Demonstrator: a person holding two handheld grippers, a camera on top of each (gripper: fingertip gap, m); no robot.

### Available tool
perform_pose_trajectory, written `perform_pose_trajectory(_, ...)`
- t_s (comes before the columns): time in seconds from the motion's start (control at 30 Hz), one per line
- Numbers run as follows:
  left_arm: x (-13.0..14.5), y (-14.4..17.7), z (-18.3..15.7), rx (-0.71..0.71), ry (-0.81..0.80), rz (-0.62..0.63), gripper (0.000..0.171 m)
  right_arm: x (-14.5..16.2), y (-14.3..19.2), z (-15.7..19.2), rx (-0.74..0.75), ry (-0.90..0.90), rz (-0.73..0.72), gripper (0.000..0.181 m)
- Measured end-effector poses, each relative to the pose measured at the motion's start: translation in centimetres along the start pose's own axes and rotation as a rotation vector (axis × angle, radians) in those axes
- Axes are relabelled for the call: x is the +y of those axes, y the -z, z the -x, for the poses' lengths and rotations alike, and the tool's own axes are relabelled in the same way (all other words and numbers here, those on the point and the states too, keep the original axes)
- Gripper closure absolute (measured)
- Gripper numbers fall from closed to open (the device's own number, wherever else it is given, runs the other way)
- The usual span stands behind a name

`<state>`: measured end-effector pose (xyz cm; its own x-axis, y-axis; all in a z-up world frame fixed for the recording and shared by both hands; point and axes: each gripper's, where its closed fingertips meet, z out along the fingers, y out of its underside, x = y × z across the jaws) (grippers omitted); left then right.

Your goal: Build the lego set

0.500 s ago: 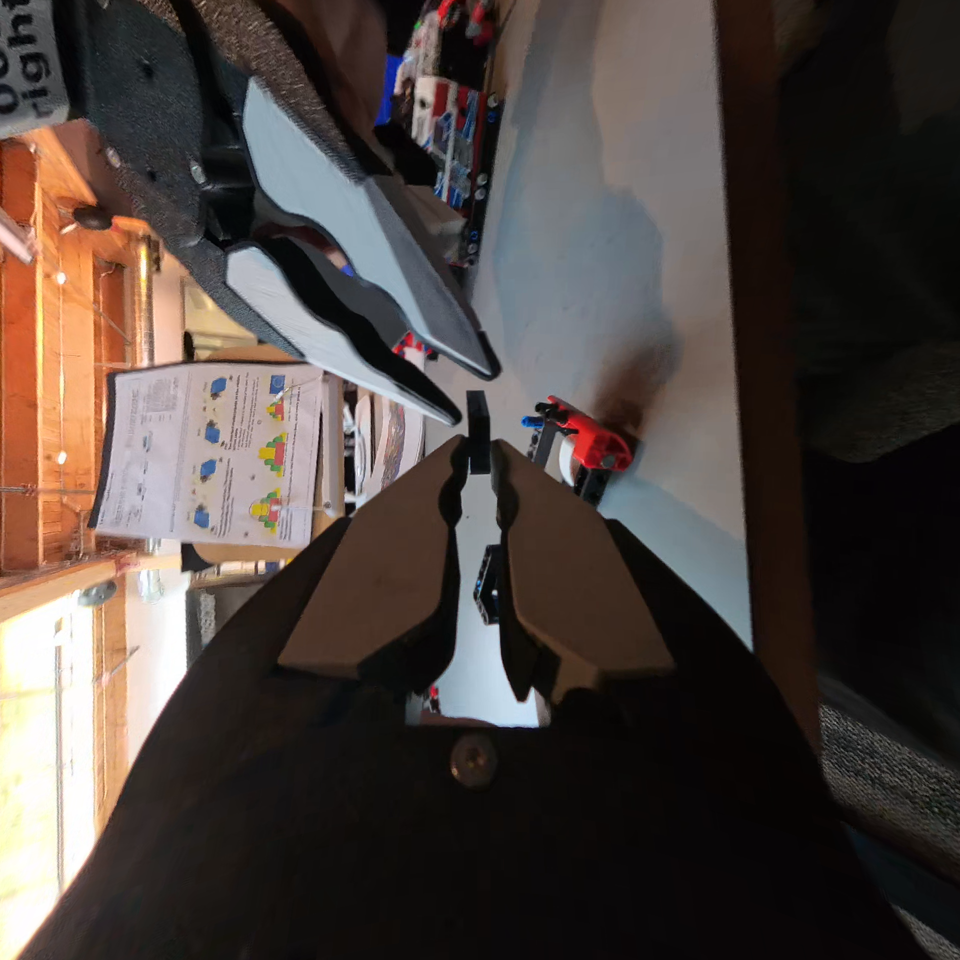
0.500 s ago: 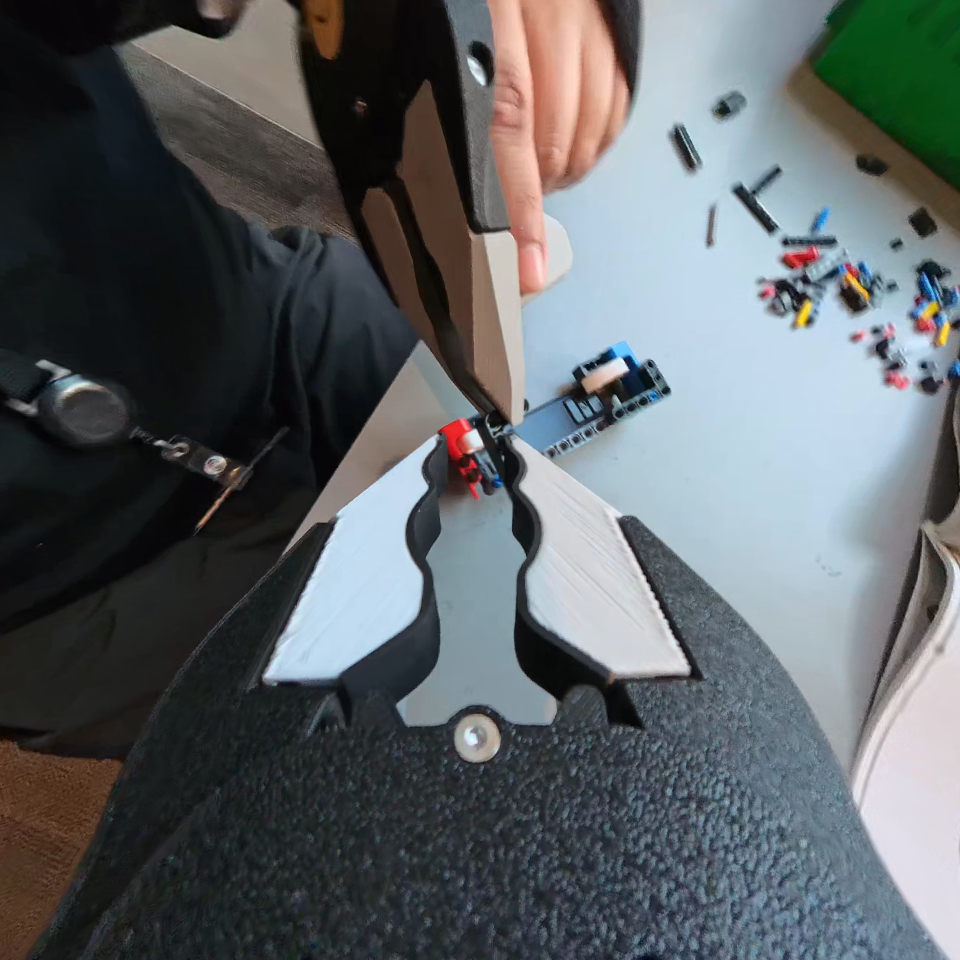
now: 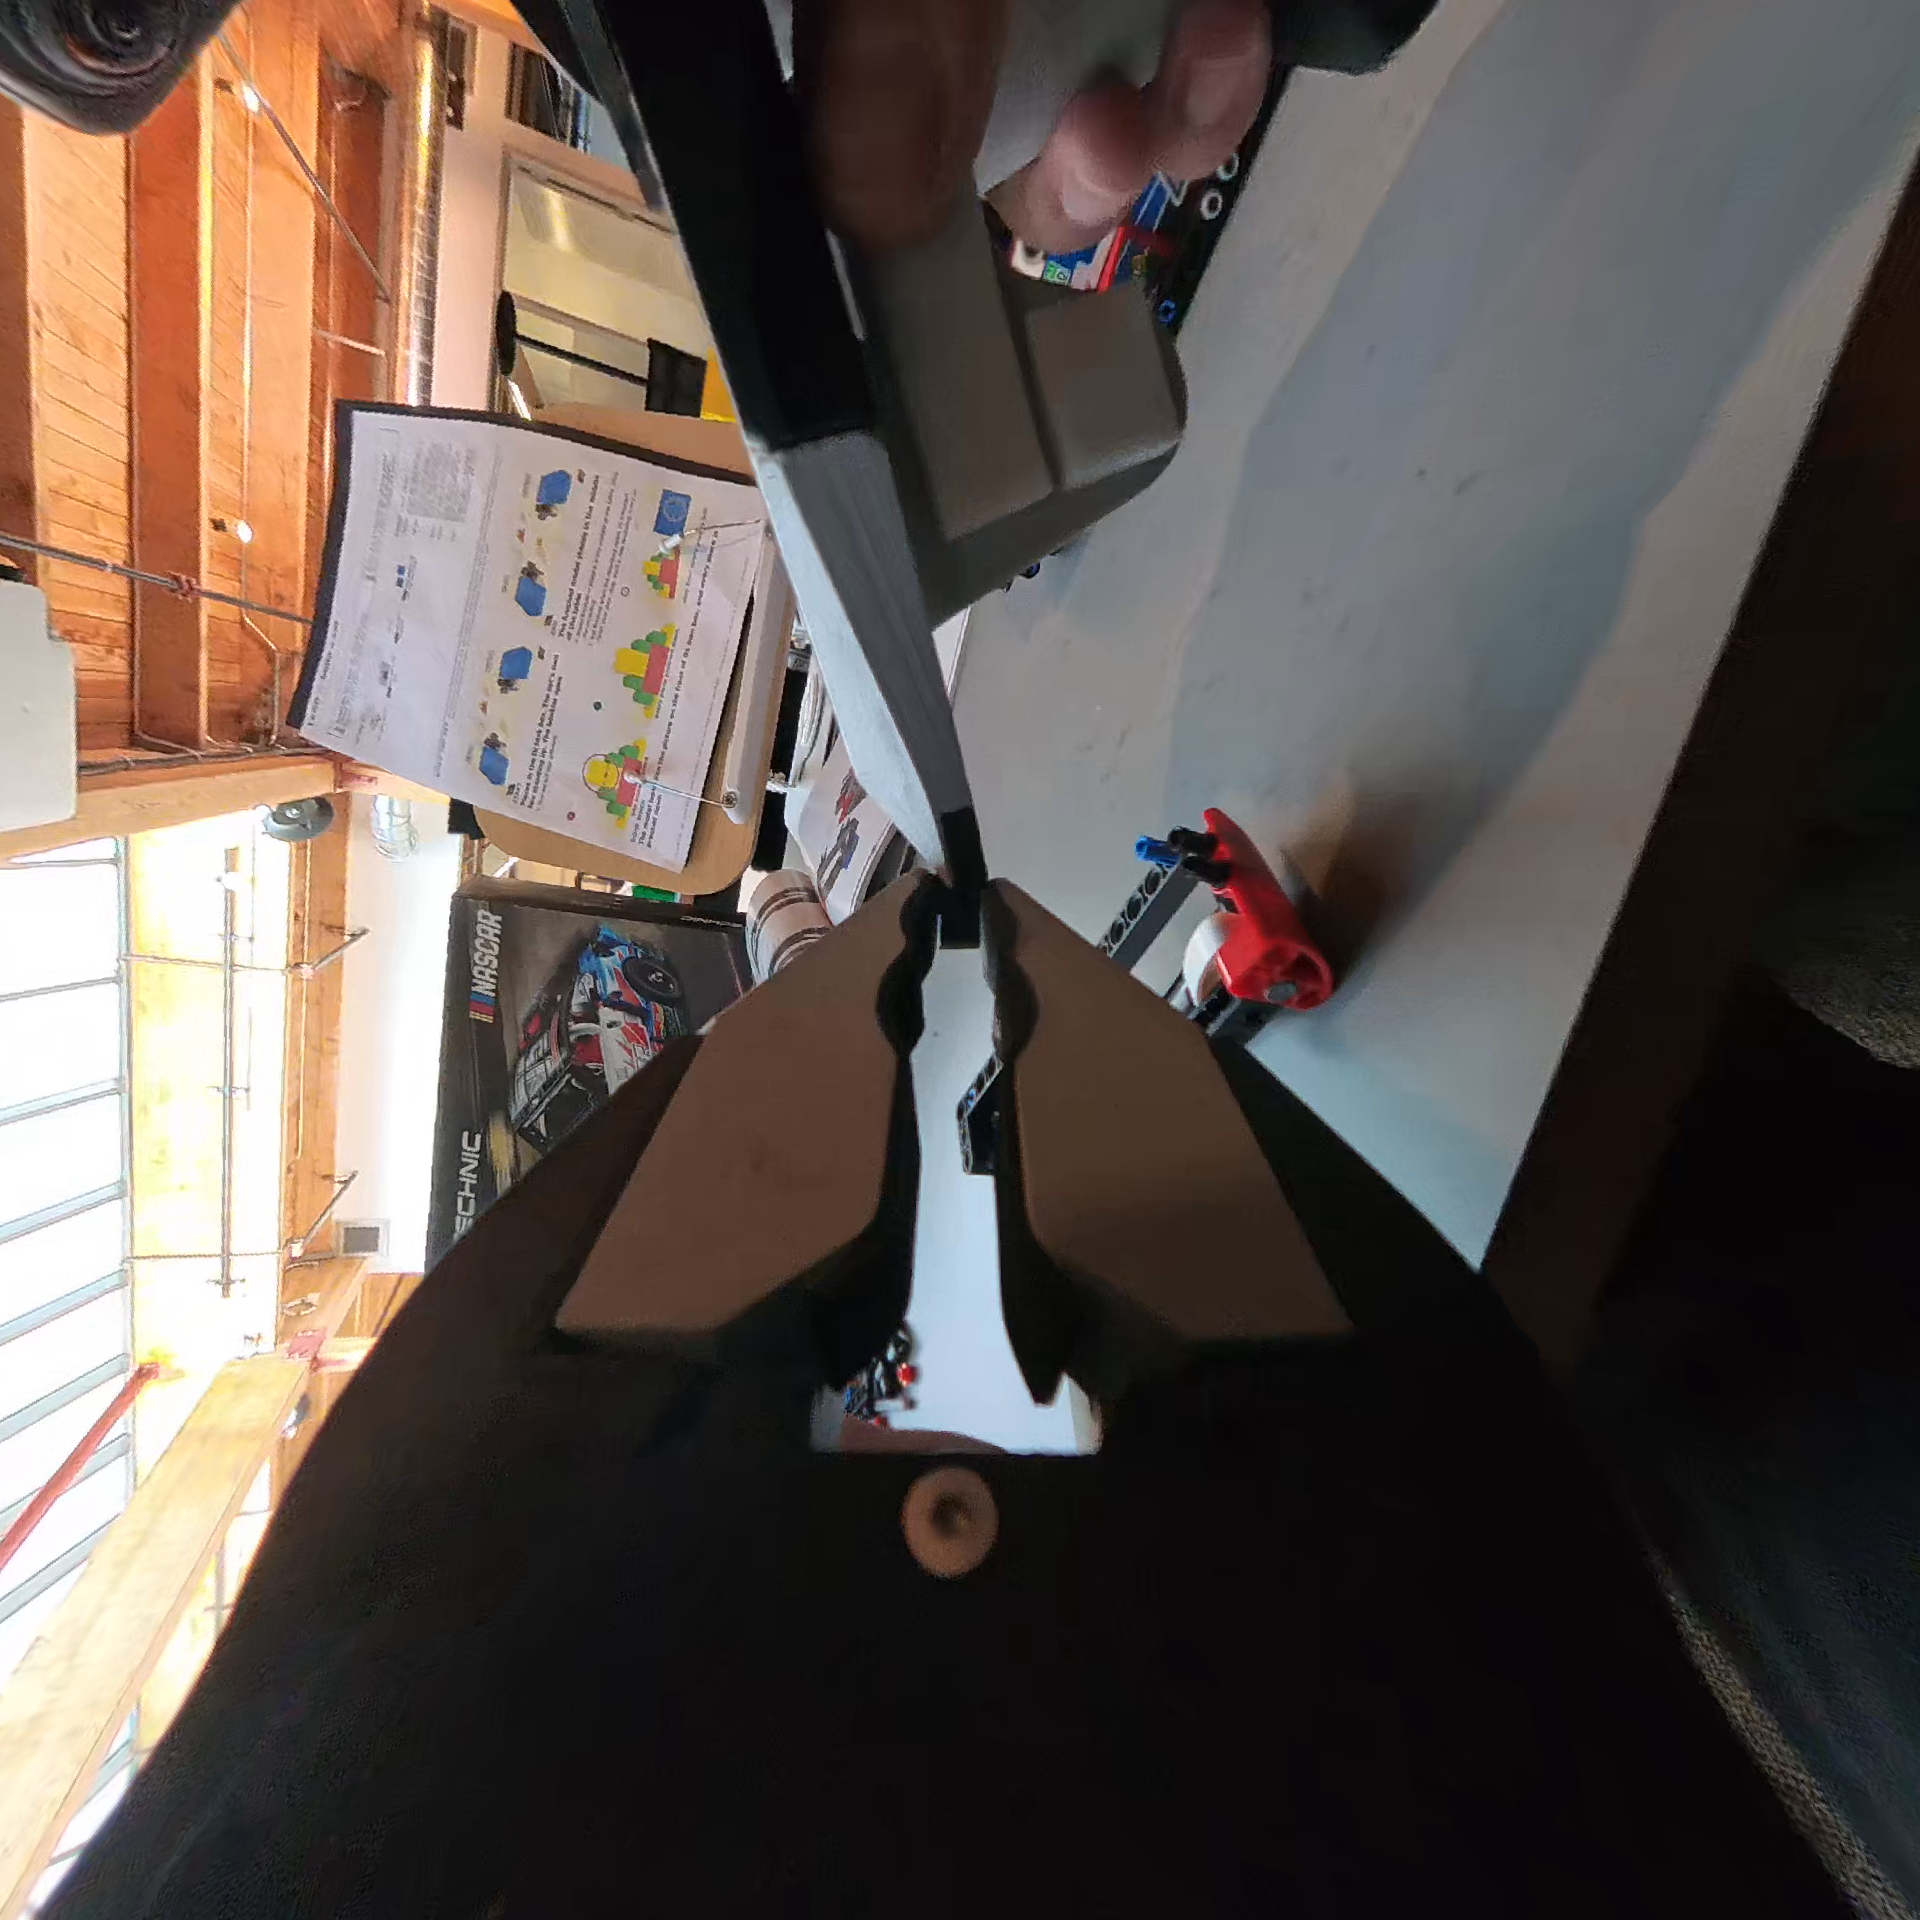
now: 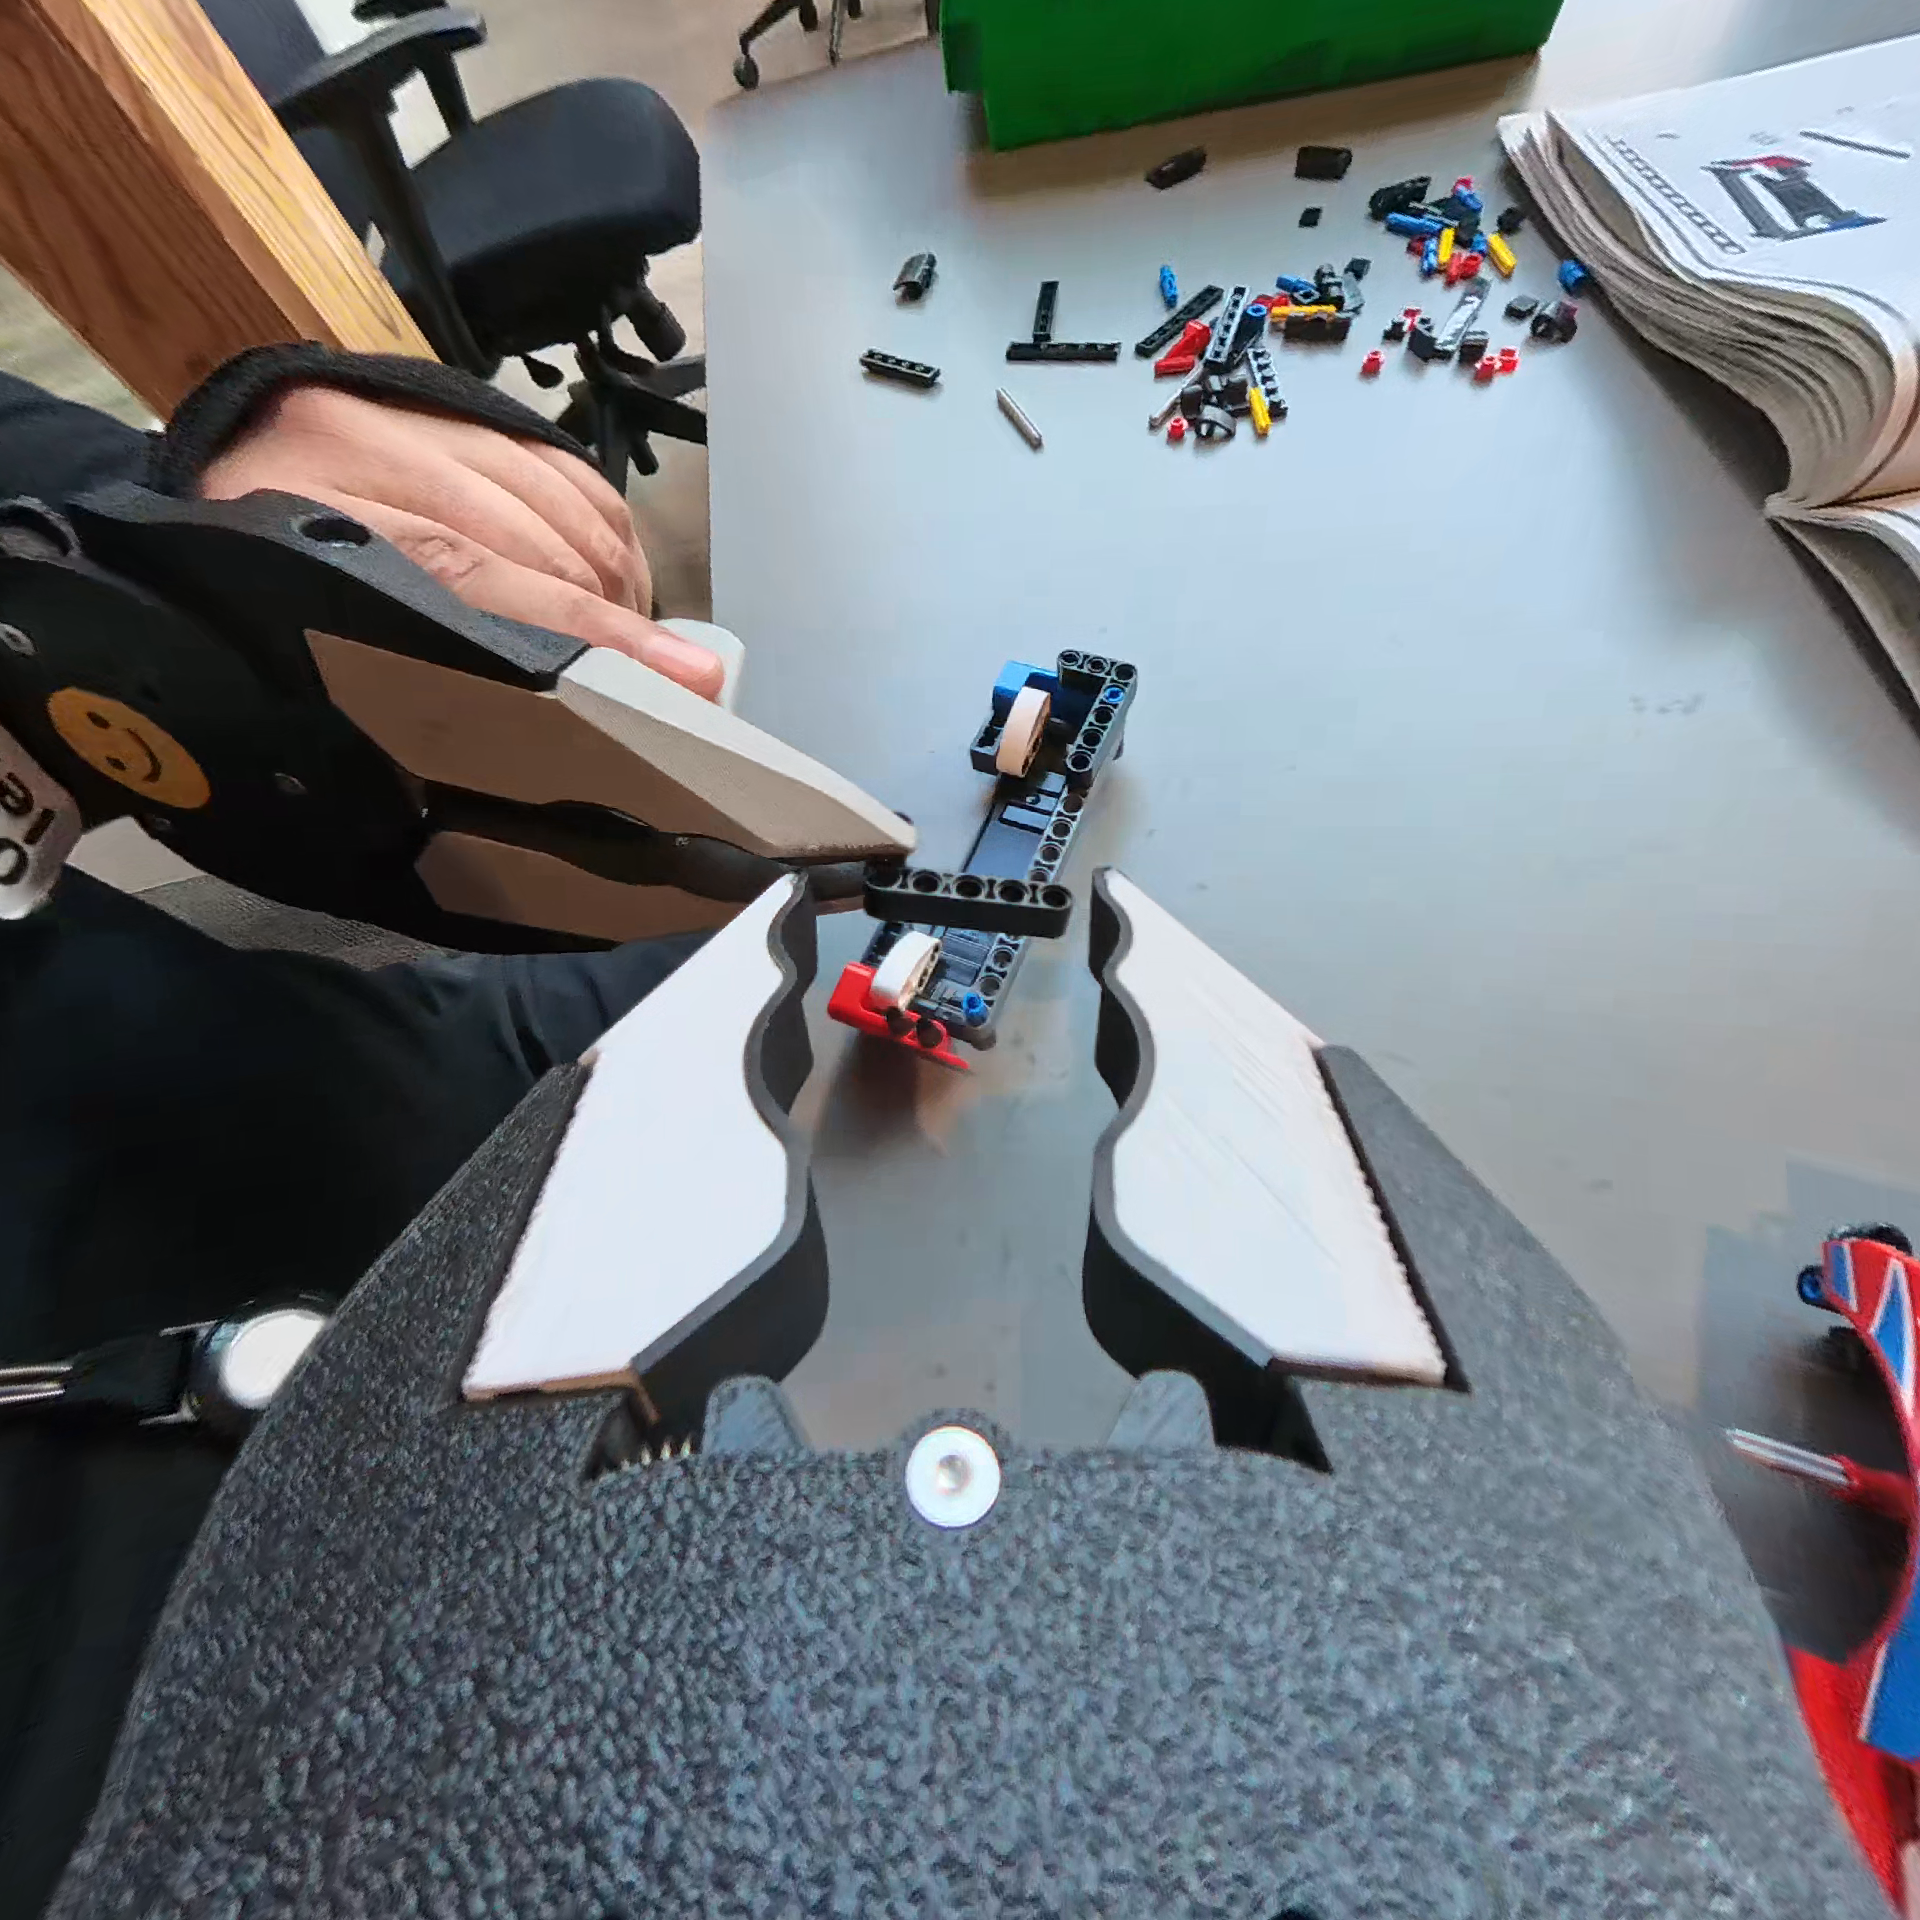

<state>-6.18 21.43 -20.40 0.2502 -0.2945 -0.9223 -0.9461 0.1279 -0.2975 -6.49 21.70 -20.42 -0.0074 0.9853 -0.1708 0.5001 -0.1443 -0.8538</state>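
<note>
Black beam (image 4: 966, 902) hangs pinched by one end in our left gripper (image 4: 883, 857), above the chassis (image 4: 1023, 831) on the table (image 4: 1455, 831), while our right gripper (image 4: 945, 914) gapes empty, so that thin end-hold could let it pivot or drop.

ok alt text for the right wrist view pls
The left gripper, shut, holds a black beam by one end above a partly built lego chassis on a grey table. The right gripper is open in the foreground; loose lego pieces lie beyond.

Lettering shows on the car box (image 3: 551, 1070) and sheet (image 3: 520, 623).
</note>
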Motion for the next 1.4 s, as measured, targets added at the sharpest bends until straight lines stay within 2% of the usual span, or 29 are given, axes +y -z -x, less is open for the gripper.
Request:
perform_pose_trajectory(0.07,-0.3,0.4,-0.2,0.000,-0.005,-0.029,0.166,0.1,-0.1,0.2,-0.019,0.008,0.001,0.128)
perform_pose_trajectory(0.17,-0.9,1.1,-0.4,-0.032,-0.042,-0.082,0.166,0.4,-0.1,1.1,-0.111,0.033,0.005,0.139)
perform_pose_trajectory(0.3,-1.7,1.9,0.2,-0.083,-0.055,-0.148,0.167,0.1,0.3,1.3,-0.195,-0.045,-0.016,0.133)
perform_pose_trajectory(0.37,-1.6,1.9,0.3,-0.084,-0.046,-0.144,0.166,-0.1,0.3,1.6,-0.211,-0.035,-0.031,0.141)
perform_pose_trajectory(0.47,-1.9,1.9,0.0,-0.075,-0.057,-0.173,0.166,0.1,0.5,1.7,-0.196,0.081,-0.027,0.141)
perform_pose_trajectory(0.63,-3.3,2.3,-1.1,-0.044,-0.125,-0.250,0.166,0.8,1.1,2.7,-0.288,0.330,-0.018,0.140)
perform_pose_trajectory(0.83,-4.5,2.7,-2.3,0.002,-0.181,-0.334,0.166,1.9,1.5,3.7,-0.387,0.472,0.010,0.138)
perform_pose_trajectory(0.93,-4.4,2.7,-2.5,0.039,-0.126,-0.351,0.166,1.8,1.5,3.7,-0.353,0.528,0.039,0.138)
perform_pose_trajectory(1.1,-4.9,3.5,-2.1,0.067,-0.079,-0.449,0.166,1.4,1.7,4.2,-0.414,0.542,0.044,0.139)
perform_pose_trajectory(1.23,-4.5,3.0,-1.7,0.054,-0.062,-0.444,0.165,1.1,1.5,3.6,-0.451,0.481,0.047,0.141)
perform_pose_trajectory(1.4,-3.8,2.5,-1.5,0.097,0.108,-0.419,0.164,0.9,1.0,2.8,-0.405,0.456,0.029,0.141)
